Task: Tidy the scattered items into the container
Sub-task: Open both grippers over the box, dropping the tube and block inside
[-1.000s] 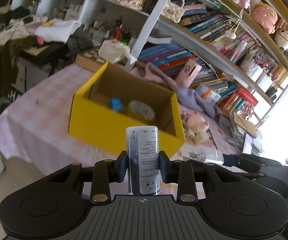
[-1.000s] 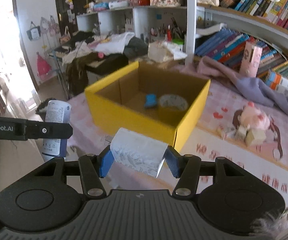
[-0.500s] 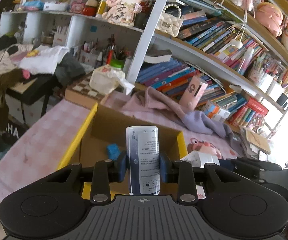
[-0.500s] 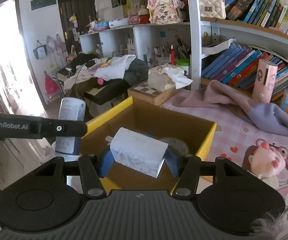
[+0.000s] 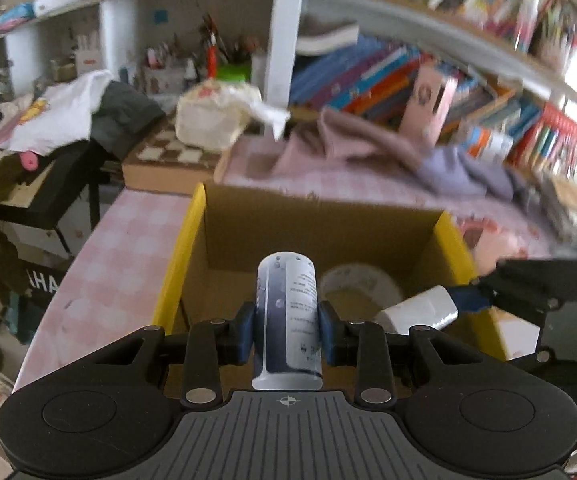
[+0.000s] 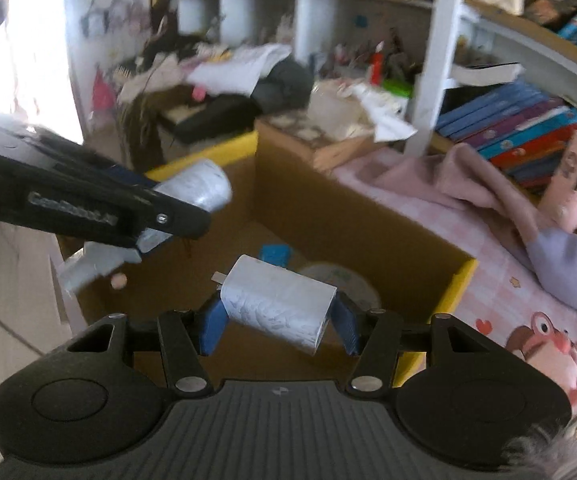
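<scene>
My left gripper (image 5: 287, 328) is shut on a white and dark blue bottle (image 5: 286, 316), held over the open yellow cardboard box (image 5: 176, 264). My right gripper (image 6: 278, 322) is shut on a white patterned pack (image 6: 278, 306), also over the box (image 6: 458, 280). The right gripper with its pack (image 5: 420, 314) shows at the right in the left wrist view. The left gripper with the bottle (image 6: 196, 190) shows at the left in the right wrist view. Inside the box lie a tape roll (image 5: 358, 282) and a small blue item (image 6: 274, 256).
The box stands on a pink checked cloth (image 5: 108, 264). A pink and lilac garment (image 5: 388, 156) and a pink plush toy (image 6: 544, 344) lie to the right. A chessboard box (image 5: 168, 160) with a white bundle is behind. Bookshelves (image 5: 408, 80) fill the back.
Both grippers have moved forward and tilted down over the box's opening, each still holding its item. The box interior now fills more of both views.
</scene>
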